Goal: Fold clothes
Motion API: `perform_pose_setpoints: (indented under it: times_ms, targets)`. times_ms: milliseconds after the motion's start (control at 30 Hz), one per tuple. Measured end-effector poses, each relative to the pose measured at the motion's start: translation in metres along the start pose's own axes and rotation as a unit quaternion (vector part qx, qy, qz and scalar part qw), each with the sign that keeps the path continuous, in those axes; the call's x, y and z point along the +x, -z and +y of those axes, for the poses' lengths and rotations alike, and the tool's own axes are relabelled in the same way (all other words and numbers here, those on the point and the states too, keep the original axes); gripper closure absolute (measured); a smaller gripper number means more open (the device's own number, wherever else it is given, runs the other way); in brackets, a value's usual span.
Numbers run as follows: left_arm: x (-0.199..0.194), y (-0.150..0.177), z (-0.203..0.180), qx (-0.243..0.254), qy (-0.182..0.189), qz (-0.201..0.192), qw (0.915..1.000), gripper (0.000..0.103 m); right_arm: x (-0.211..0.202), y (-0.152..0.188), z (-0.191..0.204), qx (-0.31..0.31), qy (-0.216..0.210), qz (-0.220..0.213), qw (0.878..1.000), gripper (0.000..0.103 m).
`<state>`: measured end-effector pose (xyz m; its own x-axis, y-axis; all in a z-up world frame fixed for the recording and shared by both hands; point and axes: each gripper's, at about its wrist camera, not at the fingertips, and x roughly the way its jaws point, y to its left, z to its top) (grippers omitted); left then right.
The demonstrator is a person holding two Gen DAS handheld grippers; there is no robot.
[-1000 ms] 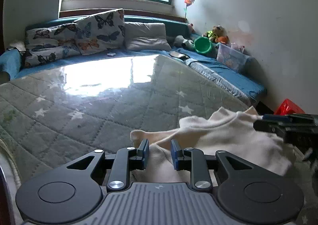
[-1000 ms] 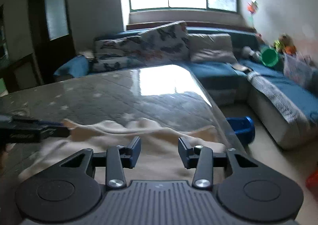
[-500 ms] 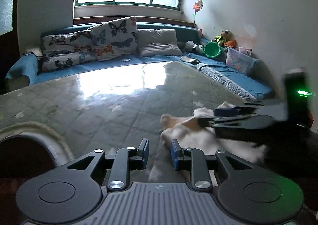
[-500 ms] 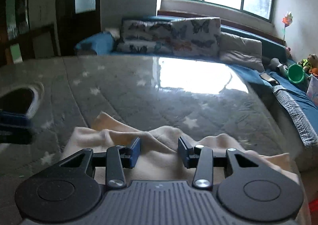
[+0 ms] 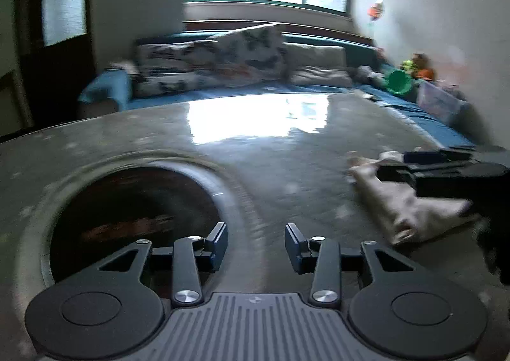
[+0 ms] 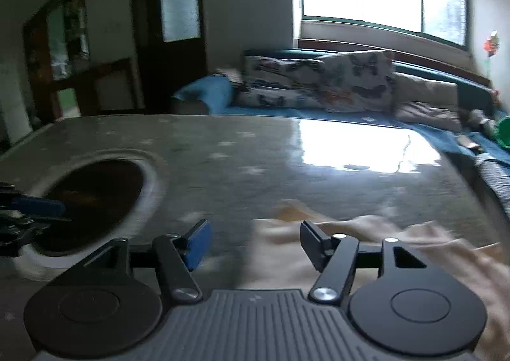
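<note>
A cream garment (image 6: 366, 246) lies crumpled on the grey star-patterned table cover (image 6: 255, 150), at the lower right of the right wrist view. My right gripper (image 6: 253, 241) is open and empty, its right finger over the garment's left edge. In the left wrist view the garment (image 5: 404, 201) lies at the right, with the right gripper (image 5: 440, 166) above it. My left gripper (image 5: 256, 244) is open and empty, to the left of the garment, by a round hole (image 5: 134, 214) in the cover.
The round dark hole (image 6: 92, 192) lies at the table's left. The left gripper (image 6: 28, 211) shows at the left edge of the right wrist view. A blue sofa with butterfly cushions (image 6: 322, 83) runs behind. A green bowl (image 5: 398, 82) and toys sit at the right.
My left gripper has let go of the garment, opened wide and swung left to the hole. My right gripper has opened wider and shifted left, so the garment now lies to its right.
</note>
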<state>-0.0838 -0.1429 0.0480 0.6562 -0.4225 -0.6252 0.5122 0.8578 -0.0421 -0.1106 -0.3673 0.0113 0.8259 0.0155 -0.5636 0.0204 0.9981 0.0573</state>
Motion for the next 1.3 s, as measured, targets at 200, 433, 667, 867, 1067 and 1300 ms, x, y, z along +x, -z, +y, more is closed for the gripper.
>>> perform_pose_setpoints:
  times_ms: [200,433,667,867,1067,1300]
  targets:
    - [-0.022,0.023,0.045,-0.04,-0.066,-0.006,0.997,0.049,0.005,0.007,0.061,-0.012,-0.05,0.005,0.999,0.023]
    - [-0.02,0.056,0.096,-0.094,-0.145,0.006,0.985,0.045,0.033,0.017,0.115,-0.047,-0.07,0.031,0.996,0.019]
    - [-0.018,0.071,0.12,-0.114,-0.185,0.001,0.976,0.036,0.049,0.024,0.148,-0.063,-0.076,0.038,0.994,0.008]
    - [-0.015,0.074,0.124,-0.11,-0.196,-0.014,0.9743,0.029,0.055,0.026,0.161,-0.076,-0.076,0.034,0.994,0.0]
    - [-0.011,0.072,0.129,-0.113,-0.196,-0.011,0.9739,0.02,0.063,0.024,0.165,-0.071,-0.078,0.042,0.993,0.0]
    - [-0.008,0.072,0.133,-0.125,-0.204,-0.007,0.971,0.009,0.07,0.023,0.168,-0.069,-0.074,0.052,0.993,0.0]
